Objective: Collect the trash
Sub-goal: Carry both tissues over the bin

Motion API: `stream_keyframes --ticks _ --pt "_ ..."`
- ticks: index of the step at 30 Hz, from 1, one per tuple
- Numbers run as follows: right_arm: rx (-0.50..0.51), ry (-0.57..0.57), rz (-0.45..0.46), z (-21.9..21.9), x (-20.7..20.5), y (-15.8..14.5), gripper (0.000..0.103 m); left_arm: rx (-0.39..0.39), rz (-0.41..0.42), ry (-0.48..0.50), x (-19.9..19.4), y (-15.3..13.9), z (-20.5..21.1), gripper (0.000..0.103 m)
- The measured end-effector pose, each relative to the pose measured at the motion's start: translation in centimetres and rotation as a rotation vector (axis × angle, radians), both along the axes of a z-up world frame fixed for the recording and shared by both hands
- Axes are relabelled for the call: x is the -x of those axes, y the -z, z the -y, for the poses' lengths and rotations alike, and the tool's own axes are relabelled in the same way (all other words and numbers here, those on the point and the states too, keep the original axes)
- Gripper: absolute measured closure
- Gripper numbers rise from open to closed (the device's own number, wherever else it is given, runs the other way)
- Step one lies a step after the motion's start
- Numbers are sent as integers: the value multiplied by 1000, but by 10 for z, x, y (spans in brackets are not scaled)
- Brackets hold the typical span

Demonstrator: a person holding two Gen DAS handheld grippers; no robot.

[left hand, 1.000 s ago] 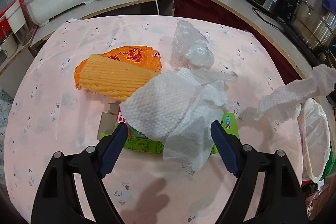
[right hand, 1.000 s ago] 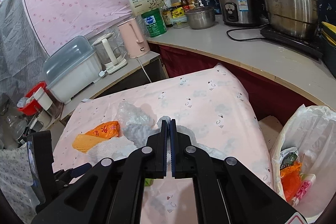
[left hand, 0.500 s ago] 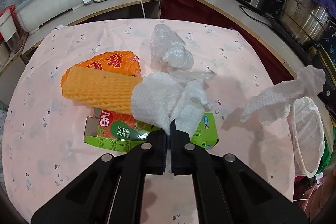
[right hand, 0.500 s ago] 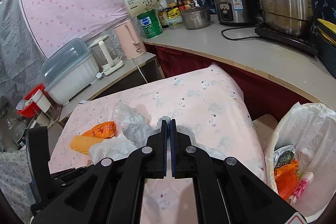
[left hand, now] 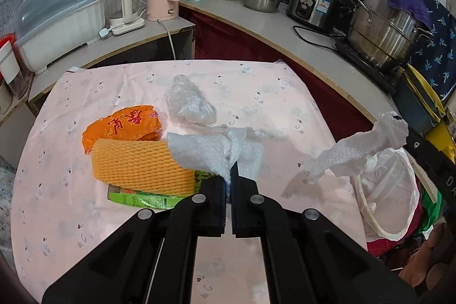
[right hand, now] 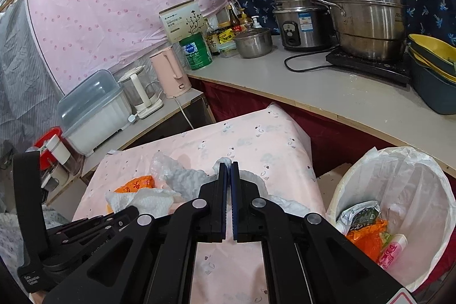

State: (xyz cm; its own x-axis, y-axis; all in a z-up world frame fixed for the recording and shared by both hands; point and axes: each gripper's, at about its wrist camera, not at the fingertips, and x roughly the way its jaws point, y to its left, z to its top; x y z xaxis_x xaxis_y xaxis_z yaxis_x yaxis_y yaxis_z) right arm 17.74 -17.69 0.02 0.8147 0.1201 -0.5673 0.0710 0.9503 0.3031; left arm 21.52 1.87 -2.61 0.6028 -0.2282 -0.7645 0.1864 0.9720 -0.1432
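Over the pink-covered worktop [left hand: 85,161], the left hand-held gripper [left hand: 228,175] is clenched on a white paper towel [left hand: 205,153]. The towel is pinched at its near corner right at the blue fingertips, and the rest of the sheet spreads away from the tips, to the left and upward in the left wrist view, partly covering the trash behind it. Under and beside the towel, an orange foam net [left hand: 139,170] is laid across a green carton [left hand: 142,200], with an orange wrapper [left hand: 122,126] just behind the net. A crumpled clear plastic bag [left hand: 188,101] is seen further back on the worktop, apart from the gripper.

The right hand-held gripper [right hand: 228,170] is also clenched, and a second, twisted paper towel [left hand: 362,150] is grasped by it — in the left wrist view this towel is seen hanging from the fingertips at the right edge, above the near rim of the trash bin [right hand: 427,190]. From its own camera only a small white tuft is visible at the tips, while the rest hangs below the fingers.

The bin, lined with a white bag, stands just beside the right side of the worktop, and some wrappers are already lying inside it.
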Motion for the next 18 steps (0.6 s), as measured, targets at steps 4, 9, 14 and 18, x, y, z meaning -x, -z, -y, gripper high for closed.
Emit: stream_keyframes --ticks 4,9,14,18 --pt "-2 27 11 16 12 -4 100 2 15 38 7 -10 20 101" --pt "-6 71 21 40 26 -7 100 -3 31 93 15 -18 50 101" --pt "-7 126 25 68 41 -9 100 -9 42 158 22 -23 85 101" --pt "-7 172 23 91 53 -8 100 -13 51 213 28 -26 113 101"
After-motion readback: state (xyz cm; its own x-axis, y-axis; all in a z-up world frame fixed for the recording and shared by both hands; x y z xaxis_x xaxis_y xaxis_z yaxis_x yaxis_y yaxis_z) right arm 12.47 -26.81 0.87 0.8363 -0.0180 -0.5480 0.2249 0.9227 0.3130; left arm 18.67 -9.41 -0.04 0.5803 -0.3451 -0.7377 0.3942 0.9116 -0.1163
